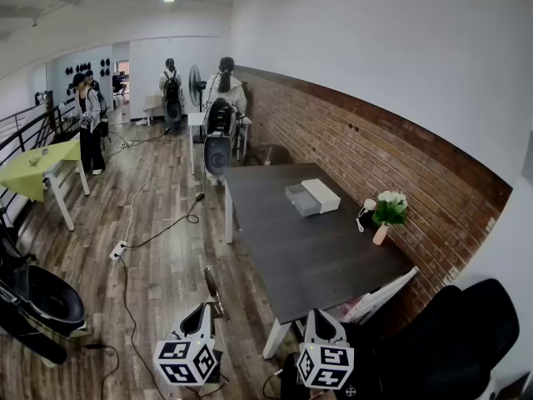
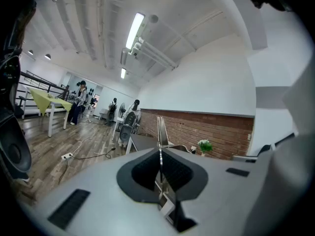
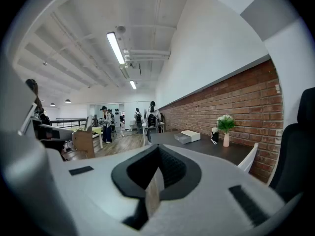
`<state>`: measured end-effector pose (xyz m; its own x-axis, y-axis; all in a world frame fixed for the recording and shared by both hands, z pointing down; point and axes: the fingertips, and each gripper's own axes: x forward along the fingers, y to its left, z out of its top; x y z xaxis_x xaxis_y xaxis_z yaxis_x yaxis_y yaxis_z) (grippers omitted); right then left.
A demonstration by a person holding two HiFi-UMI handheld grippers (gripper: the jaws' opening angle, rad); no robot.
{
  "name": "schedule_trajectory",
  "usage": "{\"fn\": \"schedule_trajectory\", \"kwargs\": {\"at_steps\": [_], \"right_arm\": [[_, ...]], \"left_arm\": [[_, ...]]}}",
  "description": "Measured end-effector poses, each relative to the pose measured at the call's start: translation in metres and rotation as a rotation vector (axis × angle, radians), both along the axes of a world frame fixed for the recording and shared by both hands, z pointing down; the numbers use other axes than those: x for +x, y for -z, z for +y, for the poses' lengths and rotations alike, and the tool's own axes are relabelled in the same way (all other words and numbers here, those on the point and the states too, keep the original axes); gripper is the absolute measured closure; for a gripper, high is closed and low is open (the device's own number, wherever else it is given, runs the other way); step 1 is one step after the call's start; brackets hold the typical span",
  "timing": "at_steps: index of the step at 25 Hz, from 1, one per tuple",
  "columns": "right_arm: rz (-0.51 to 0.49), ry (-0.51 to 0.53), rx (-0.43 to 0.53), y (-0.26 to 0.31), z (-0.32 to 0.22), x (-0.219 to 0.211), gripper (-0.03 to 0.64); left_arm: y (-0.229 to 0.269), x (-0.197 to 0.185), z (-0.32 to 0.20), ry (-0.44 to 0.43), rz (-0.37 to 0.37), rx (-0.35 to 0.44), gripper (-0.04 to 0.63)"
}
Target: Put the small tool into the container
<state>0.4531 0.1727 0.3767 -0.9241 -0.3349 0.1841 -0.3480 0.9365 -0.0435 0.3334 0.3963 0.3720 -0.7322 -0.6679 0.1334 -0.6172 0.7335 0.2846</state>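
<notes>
you're at the very start, i judge: nothing is picked up. your left gripper (image 2: 159,124) is clenched on nothing, and your right gripper (image 3: 156,173) is likewise closed and empty. both are short of the near edge of the dark rectangular table (image 1: 308,257). the grey-and-white box-shaped container (image 1: 312,197) sits toward the far edge. the small tool is probably the tiny black-and-white item (image 1: 365,216) at the right edge, beside the green potted plant (image 1: 388,211), though it's too small to confirm. next you'd need to open a gripper and reach there.

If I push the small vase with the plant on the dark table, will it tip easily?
Likely yes: the vase is narrow, with a wider plant on top. Being small, it is probably light, so a nudge could topple it.
</notes>
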Motion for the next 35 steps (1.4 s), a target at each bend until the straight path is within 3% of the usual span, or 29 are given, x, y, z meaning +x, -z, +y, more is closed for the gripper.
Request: {"fn": "schedule_trajectory", "kwargs": {"at_steps": [13,26,35], "right_arm": [[-0.014,-0.030,-0.005,-0.001,0.003,-0.012,0.615],[0.014,-0.023,-0.060,-0.024,0.026,-0.074,0.615],[0.042,-0.043,-0.082,-0.042,0.002,-0.117,0.615]], "left_arm": [[0.000,-0.021,0.007,-0.002,0.006,0.005,0.586],[-0.013,-0.079,0.033,-0.007,0.008,-0.032,0.586],[-0.024,-0.128,0.016,-0.004,0.023,-0.026,0.586]]}}
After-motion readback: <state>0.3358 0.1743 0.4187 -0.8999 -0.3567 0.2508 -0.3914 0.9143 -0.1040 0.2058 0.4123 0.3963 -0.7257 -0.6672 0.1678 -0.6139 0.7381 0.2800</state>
